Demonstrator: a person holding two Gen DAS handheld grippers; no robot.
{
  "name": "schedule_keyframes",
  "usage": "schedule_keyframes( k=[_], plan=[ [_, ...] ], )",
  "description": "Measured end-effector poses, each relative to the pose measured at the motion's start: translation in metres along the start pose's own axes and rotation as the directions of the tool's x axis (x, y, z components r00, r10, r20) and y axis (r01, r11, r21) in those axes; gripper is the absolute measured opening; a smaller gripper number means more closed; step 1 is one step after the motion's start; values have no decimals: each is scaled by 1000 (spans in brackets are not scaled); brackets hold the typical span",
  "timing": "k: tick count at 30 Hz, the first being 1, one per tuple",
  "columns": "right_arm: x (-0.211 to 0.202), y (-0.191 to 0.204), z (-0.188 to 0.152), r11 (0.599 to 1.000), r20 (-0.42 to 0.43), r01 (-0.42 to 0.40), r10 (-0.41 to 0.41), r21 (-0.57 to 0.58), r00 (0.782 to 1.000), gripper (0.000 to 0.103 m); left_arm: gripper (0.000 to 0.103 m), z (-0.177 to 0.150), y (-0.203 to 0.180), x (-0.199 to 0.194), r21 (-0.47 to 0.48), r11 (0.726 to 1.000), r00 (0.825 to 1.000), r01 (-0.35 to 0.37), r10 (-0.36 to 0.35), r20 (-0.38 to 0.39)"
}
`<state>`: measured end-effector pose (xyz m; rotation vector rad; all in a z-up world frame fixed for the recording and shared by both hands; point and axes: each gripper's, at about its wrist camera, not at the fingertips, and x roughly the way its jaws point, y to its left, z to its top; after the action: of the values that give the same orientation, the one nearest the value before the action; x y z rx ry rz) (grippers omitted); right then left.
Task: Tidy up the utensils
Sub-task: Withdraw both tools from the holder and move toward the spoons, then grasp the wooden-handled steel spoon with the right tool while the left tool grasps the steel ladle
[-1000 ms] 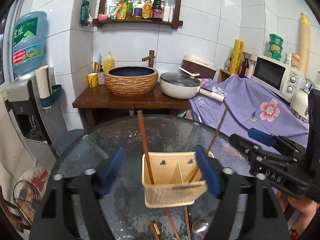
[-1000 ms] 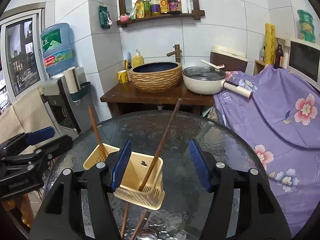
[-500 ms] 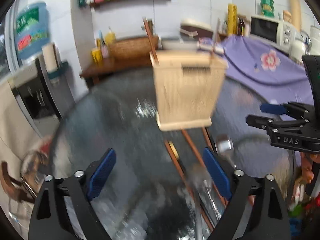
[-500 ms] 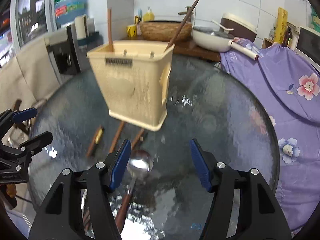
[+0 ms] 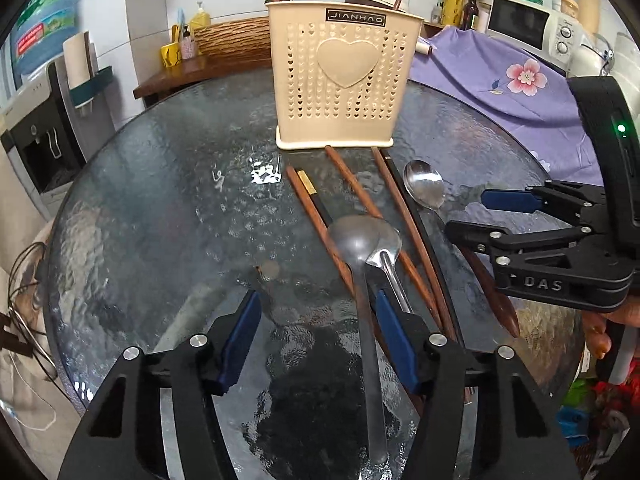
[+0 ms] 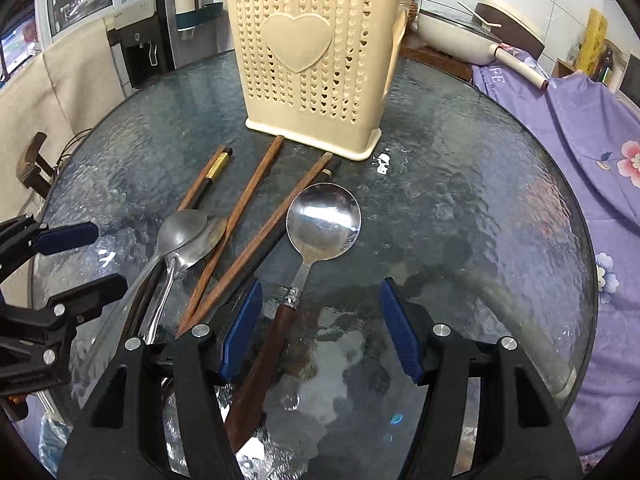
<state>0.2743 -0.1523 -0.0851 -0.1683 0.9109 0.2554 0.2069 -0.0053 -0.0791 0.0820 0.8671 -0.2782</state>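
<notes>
1. Straight ahead of both your grippers a cream utensil holder point(image 5: 343, 80) stands upright on the round glass table point(image 5: 152, 200), heart panel facing you. Two chopsticks already poke out of its top, so it is likely the target for the rest.
2. Between you and the holder lie loose chopsticks point(image 5: 352, 188) and three spoons, fanned out with their handles toward you (handy for a grasp from your side).
3. Your left gripper point(image 5: 318, 338) tilts steeply down just over the table. Its jaws are closing, empty, with the long steel spoon handle point(image 5: 370, 344) lying between the fingers, near the right-hand one.
4. Your right gripper point(image 6: 320, 332) tilts down likewise, jaws parted and holding nothing. The wooden-handled spoon point(image 6: 320, 220) lies just ahead, its handle running under the left finger point(image 6: 240, 324).
</notes>
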Motion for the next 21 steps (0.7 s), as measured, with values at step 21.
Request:
schedule_keyframes(
  k=[21],
  plan=[
    [36,-4,35,997,-14,7,-6,76,1000,47,53,4,-11,13,22,1000,1000,9,-9,-27]
  ],
)
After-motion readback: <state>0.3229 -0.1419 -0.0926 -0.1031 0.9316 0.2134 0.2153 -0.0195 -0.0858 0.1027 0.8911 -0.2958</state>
